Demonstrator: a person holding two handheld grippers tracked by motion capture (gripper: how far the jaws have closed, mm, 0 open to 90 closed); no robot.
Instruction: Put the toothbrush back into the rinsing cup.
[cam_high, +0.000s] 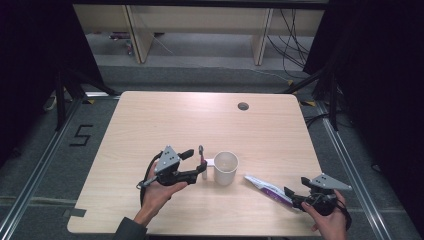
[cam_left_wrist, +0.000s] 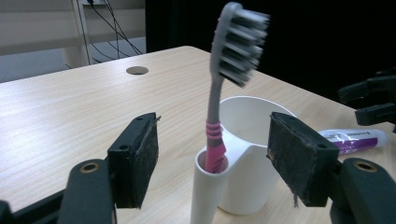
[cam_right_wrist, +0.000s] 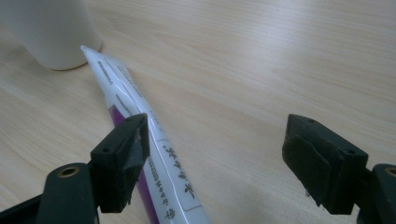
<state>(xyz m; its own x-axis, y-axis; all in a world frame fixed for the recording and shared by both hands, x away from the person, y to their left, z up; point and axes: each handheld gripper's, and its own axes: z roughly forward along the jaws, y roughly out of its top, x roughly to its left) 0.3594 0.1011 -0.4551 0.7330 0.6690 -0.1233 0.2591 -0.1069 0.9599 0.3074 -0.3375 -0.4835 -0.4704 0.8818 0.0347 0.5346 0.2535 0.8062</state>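
Left gripper (cam_left_wrist: 212, 163) released off the toothbrush (cam_left_wrist: 224, 88) – right gripper (cam_right_wrist: 219, 154) open, nearer the toothpaste tube (cam_right_wrist: 140, 140), whose long axis runs along its left jaw toward the cup (cam_right_wrist: 51, 32).

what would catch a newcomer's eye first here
A grey and pink toothbrush stands upright in the side holder of a white cup near the table's middle, between the open left gripper. To the cup's right, a white and purple toothpaste tube lies flat, by the open right gripper.
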